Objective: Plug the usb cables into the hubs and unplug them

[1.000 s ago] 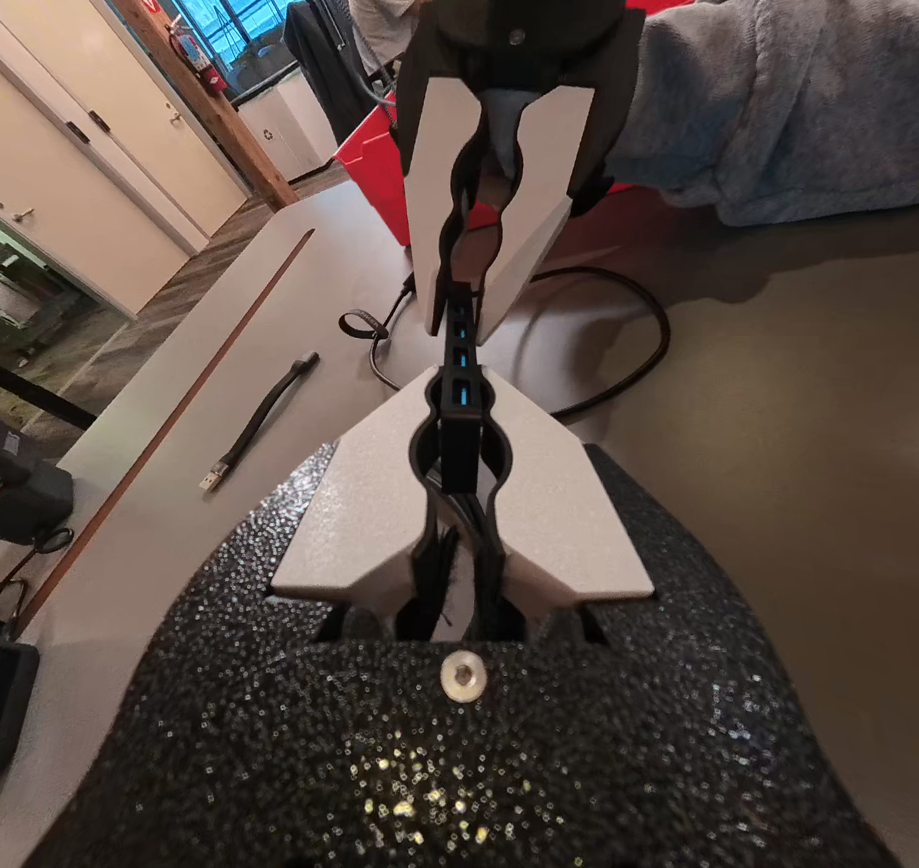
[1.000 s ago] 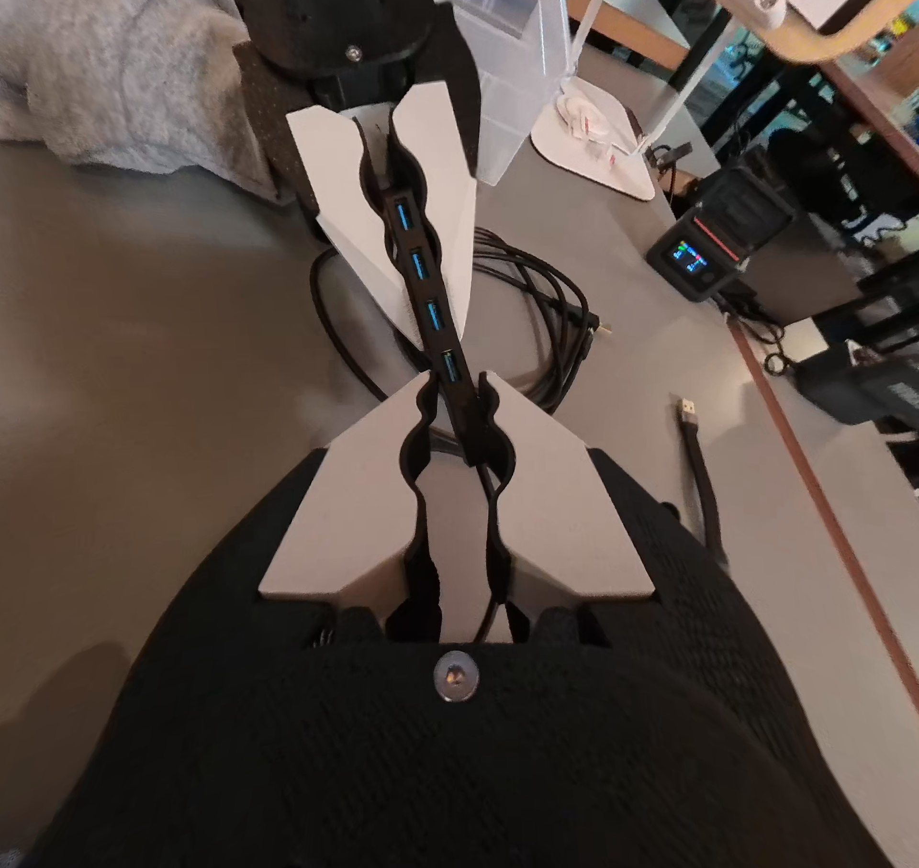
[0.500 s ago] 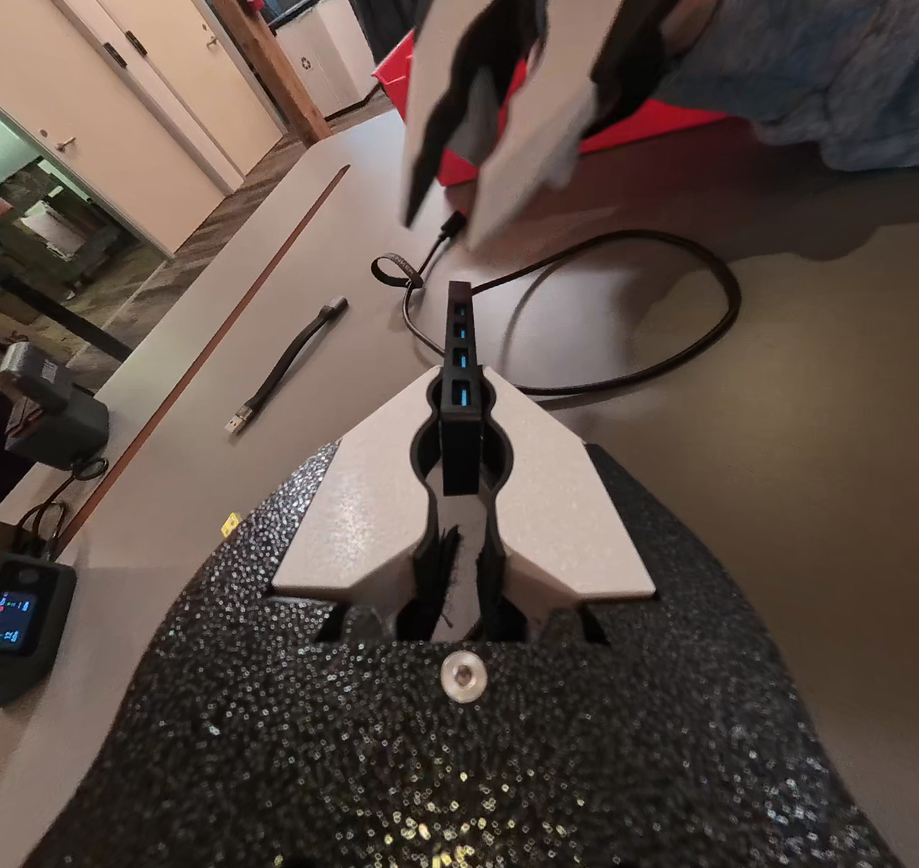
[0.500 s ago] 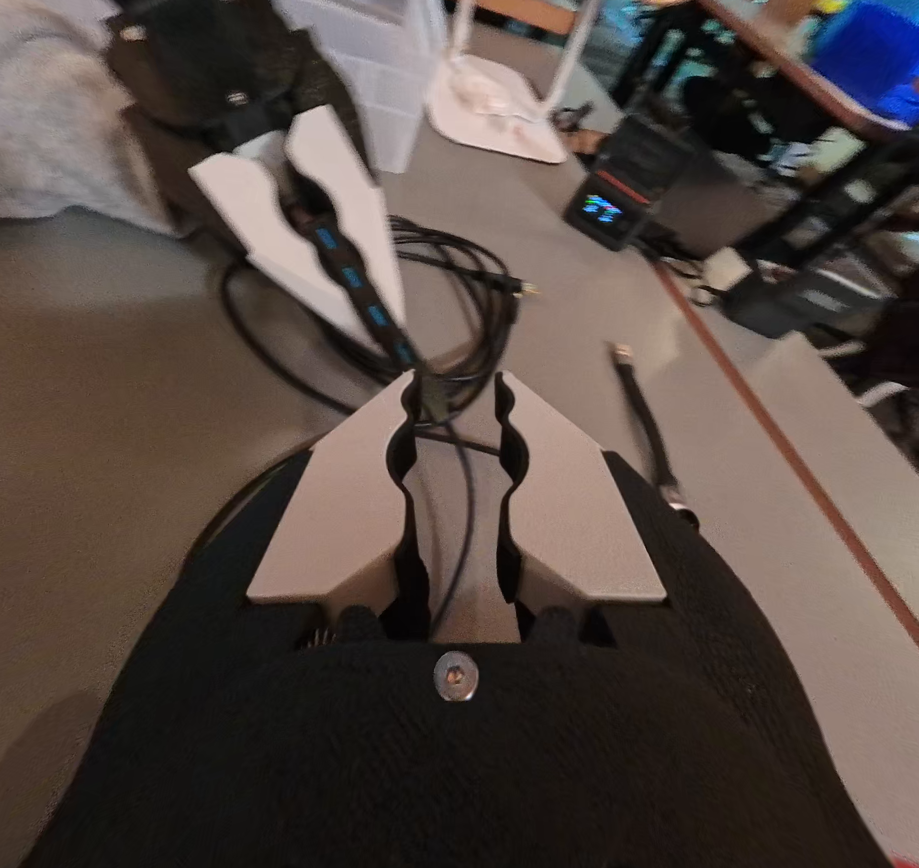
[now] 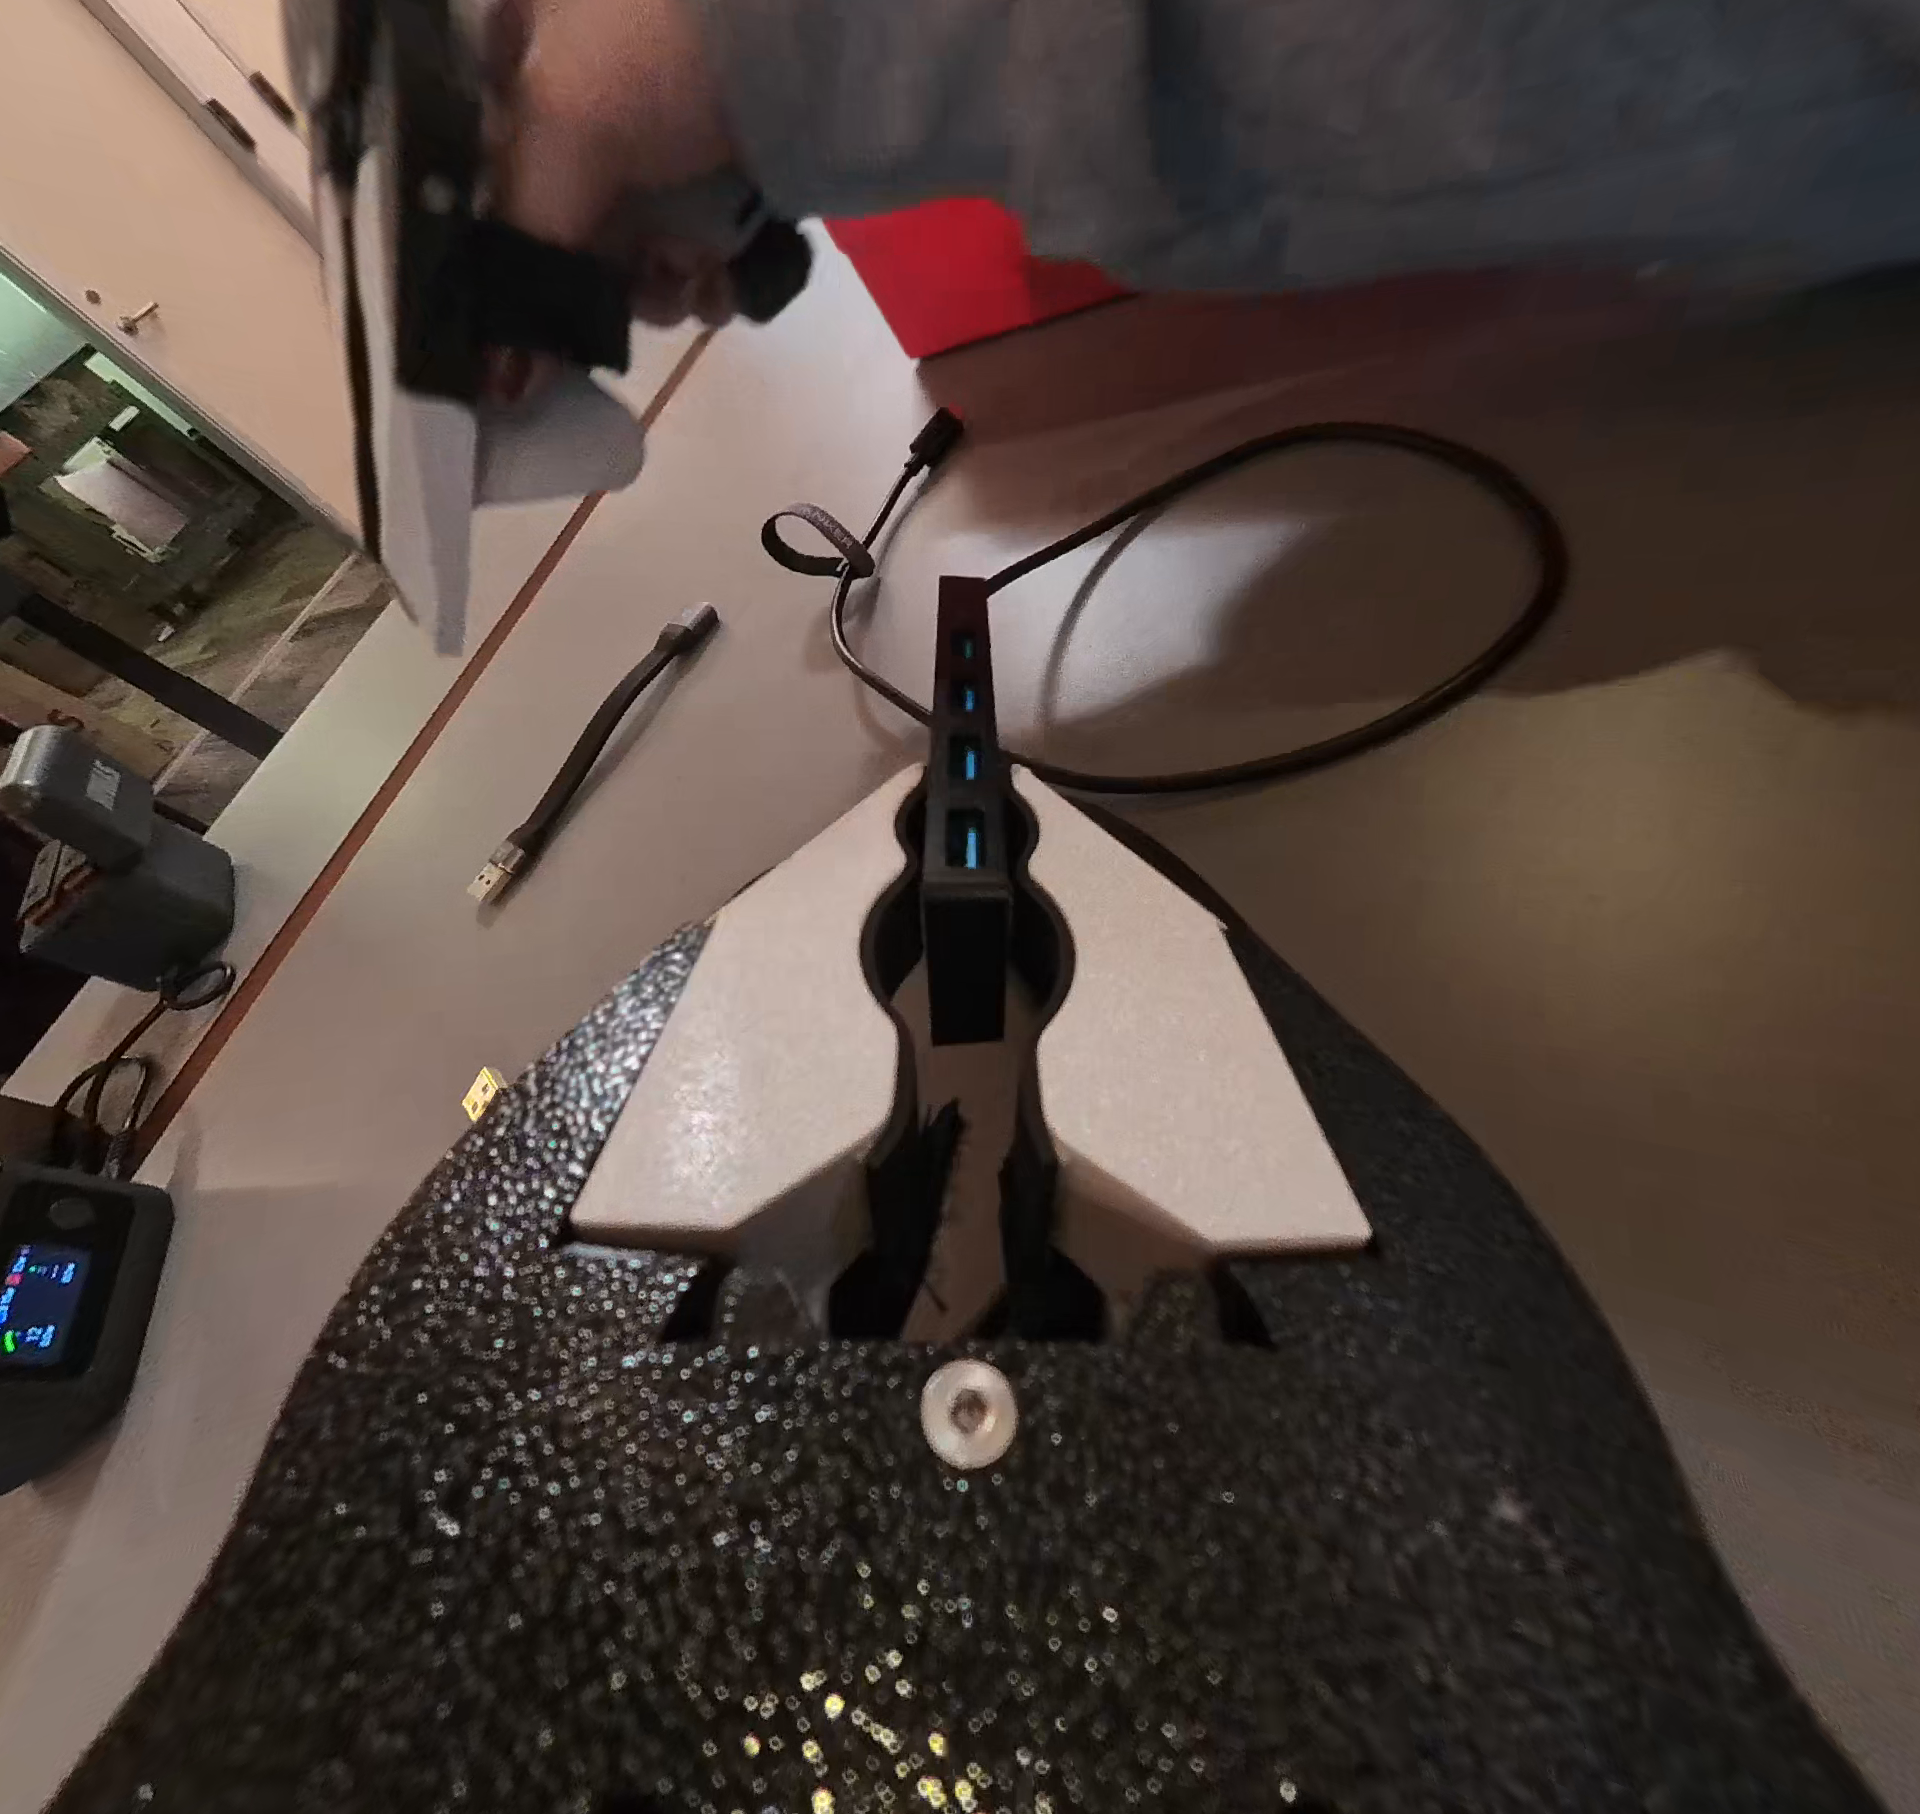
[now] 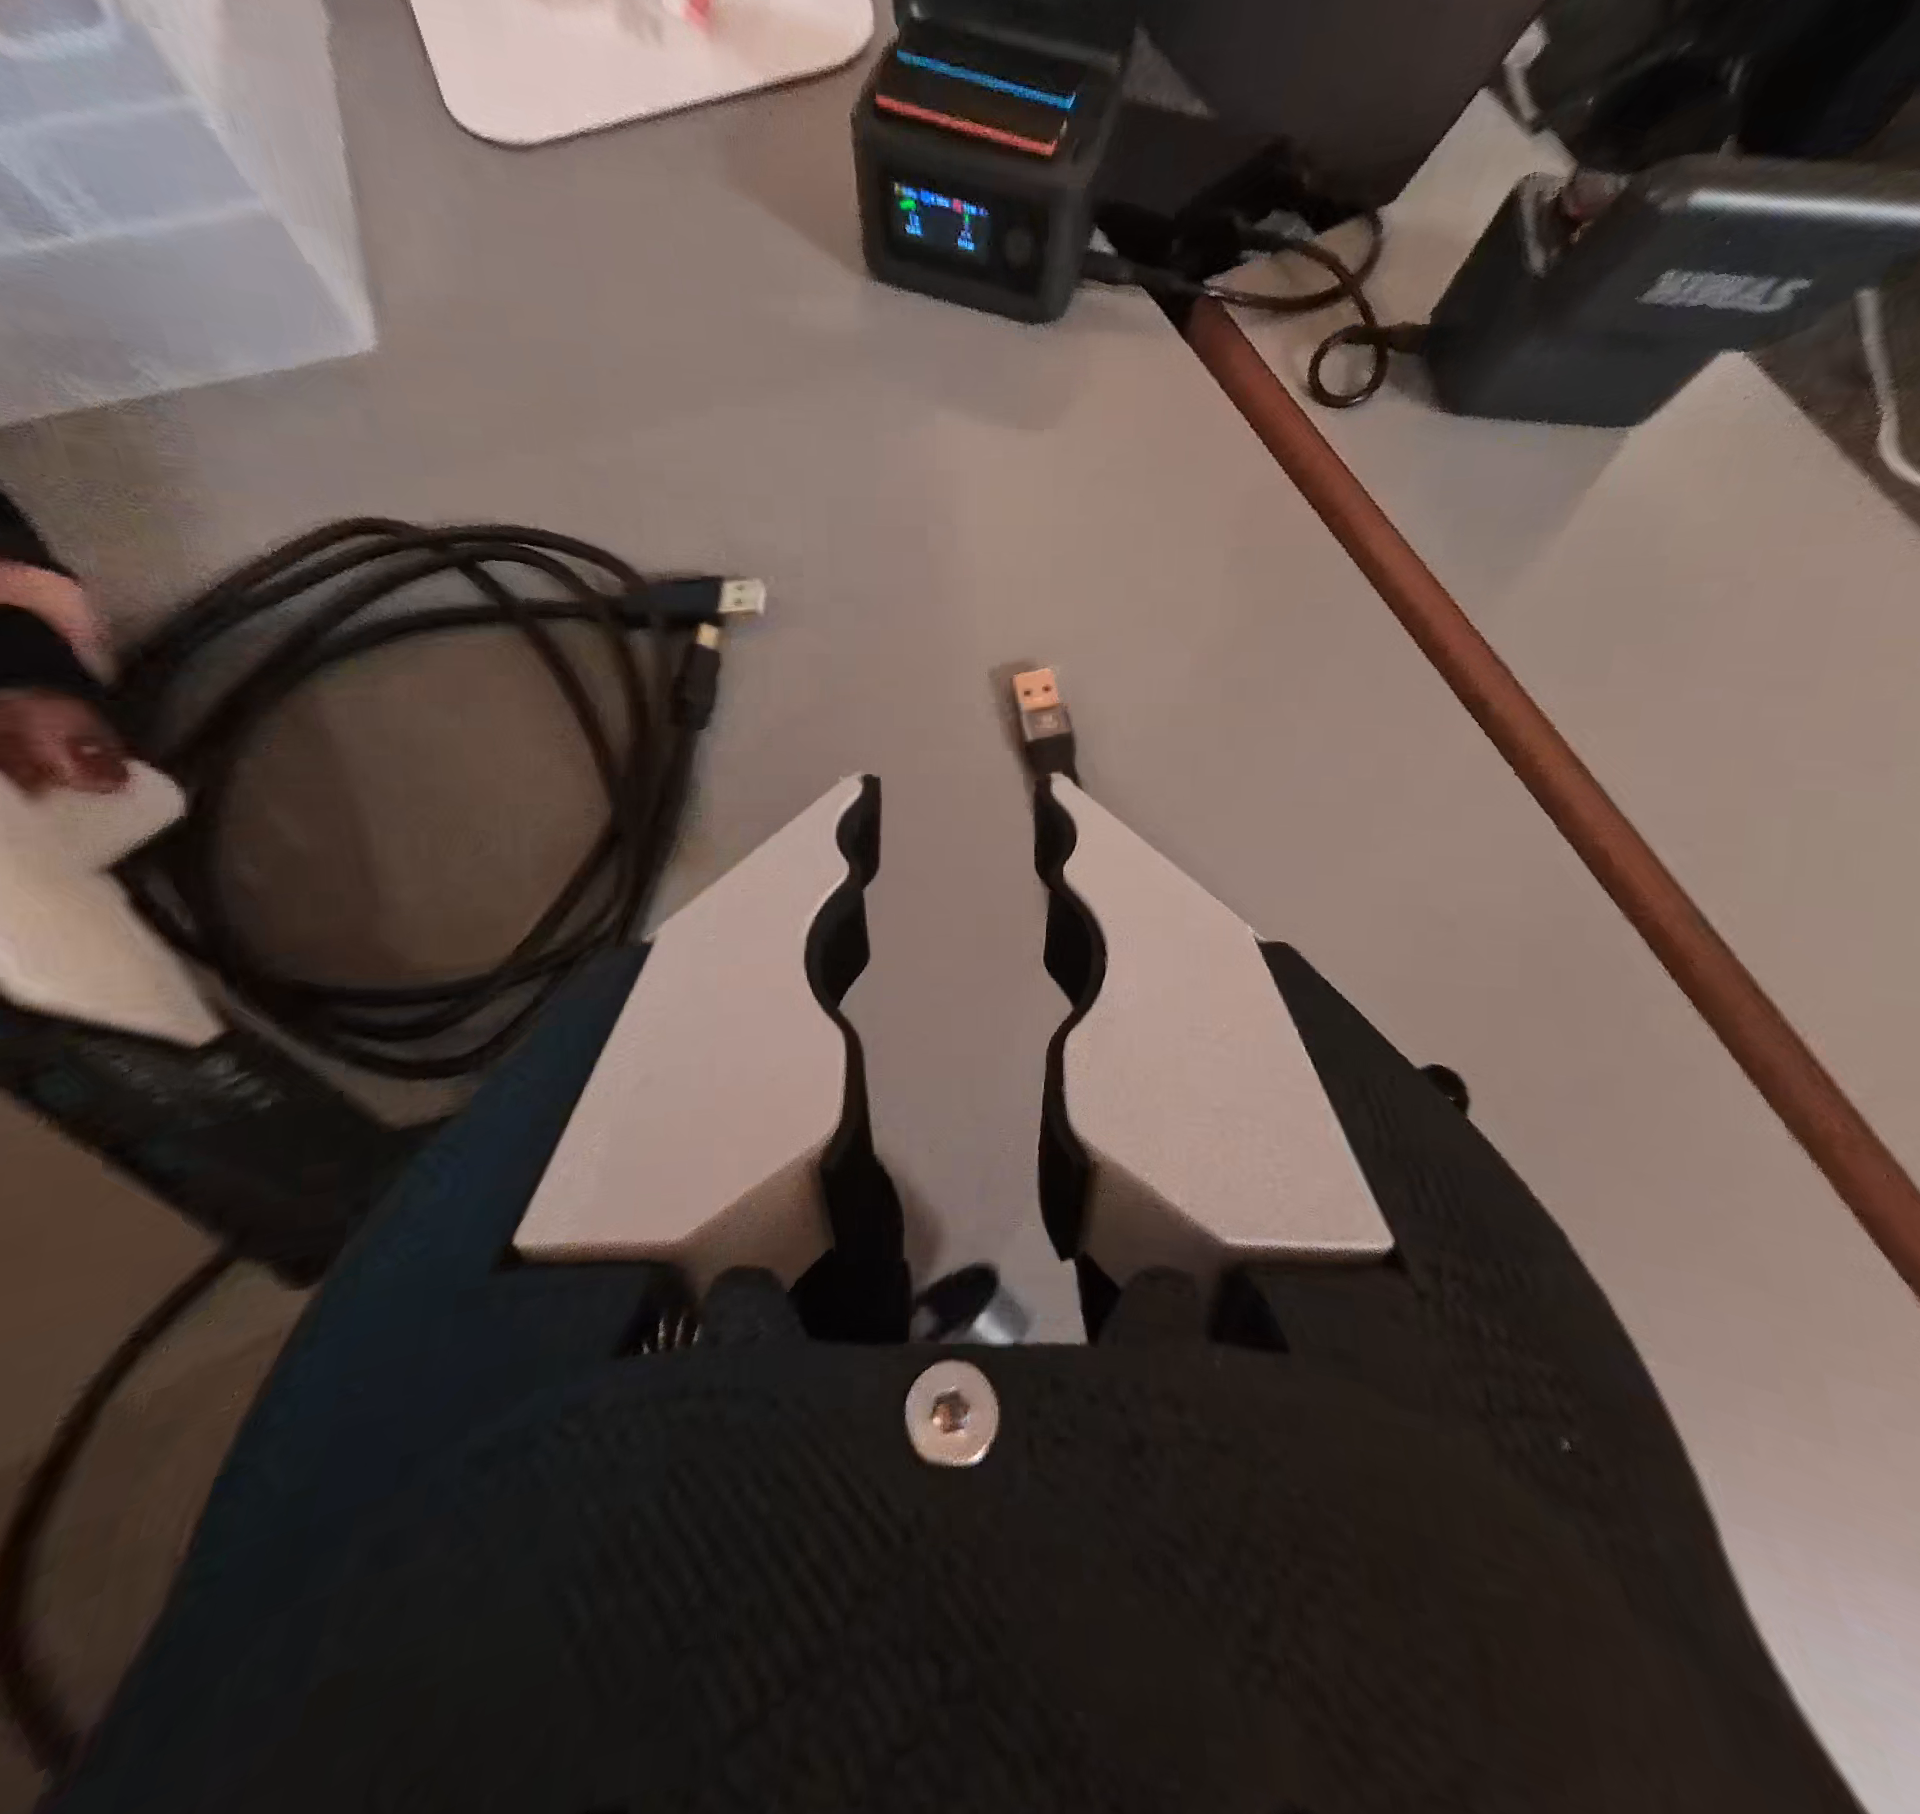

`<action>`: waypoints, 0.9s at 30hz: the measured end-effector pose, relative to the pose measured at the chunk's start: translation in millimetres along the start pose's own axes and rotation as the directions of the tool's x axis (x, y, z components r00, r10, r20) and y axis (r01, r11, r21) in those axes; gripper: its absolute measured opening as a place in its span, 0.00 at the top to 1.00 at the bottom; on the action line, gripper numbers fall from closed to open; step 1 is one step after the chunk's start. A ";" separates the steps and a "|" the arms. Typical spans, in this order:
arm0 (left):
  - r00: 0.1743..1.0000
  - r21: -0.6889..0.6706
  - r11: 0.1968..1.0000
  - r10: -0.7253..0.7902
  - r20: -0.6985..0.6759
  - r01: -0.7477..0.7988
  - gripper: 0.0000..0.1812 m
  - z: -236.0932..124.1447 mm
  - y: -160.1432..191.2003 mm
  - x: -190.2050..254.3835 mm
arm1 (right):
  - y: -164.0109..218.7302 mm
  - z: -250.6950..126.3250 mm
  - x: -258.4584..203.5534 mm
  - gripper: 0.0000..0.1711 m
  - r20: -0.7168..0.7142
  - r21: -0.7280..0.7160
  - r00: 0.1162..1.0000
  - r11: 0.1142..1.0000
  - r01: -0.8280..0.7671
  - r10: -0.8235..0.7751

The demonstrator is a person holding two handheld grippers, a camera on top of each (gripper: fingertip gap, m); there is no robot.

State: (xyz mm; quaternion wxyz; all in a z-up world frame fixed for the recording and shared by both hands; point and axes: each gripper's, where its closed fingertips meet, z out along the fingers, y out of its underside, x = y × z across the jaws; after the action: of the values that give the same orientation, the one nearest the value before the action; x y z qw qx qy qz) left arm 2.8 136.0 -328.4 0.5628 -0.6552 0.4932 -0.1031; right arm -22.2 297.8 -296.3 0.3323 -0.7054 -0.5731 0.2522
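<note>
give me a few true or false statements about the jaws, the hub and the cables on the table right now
1. The left gripper has its jaws shut on the slim black usb hub with blue ports. True.
2. The right gripper holds the short black usb cable with a silver plug. False: its jaws are open and empty, above the cable, whose plug lies on the grey table just ahead.
3. A cable is plugged into one of the hub's blue ports. False: all four visible ports are empty.
4. A coiled bundle of thin black cable lies left of the right gripper. True.
5. The short black cable lies inside the coiled bundle. False: it lies apart from it.
</note>
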 end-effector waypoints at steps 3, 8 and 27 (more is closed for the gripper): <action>1.000 0.001 1.000 0.002 -0.002 -0.002 0.96 0.3 -0.1 1.0 | 0.7 31.9 1.1 0.83 0.139 -0.051 0.987 0.996 -0.078 0.085; 1.000 0.001 1.000 -0.002 -0.006 0.002 0.95 0.4 0.2 0.8 | 20.6 69.3 24.5 0.73 0.060 -0.155 0.995 0.986 -0.064 0.074; 0.998 0.026 0.998 -0.054 -0.008 0.054 0.96 -0.7 -2.0 -4.4 | -22.1 53.2 -17.0 0.92 0.087 0.110 0.990 0.989 0.103 -0.113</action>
State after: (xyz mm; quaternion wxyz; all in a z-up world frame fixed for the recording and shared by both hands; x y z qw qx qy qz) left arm 1.3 138.7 -324.6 0.5665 -0.6607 0.4758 -0.1271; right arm -79.2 293.5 -314.6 0.3554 -0.6423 -0.6110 0.2963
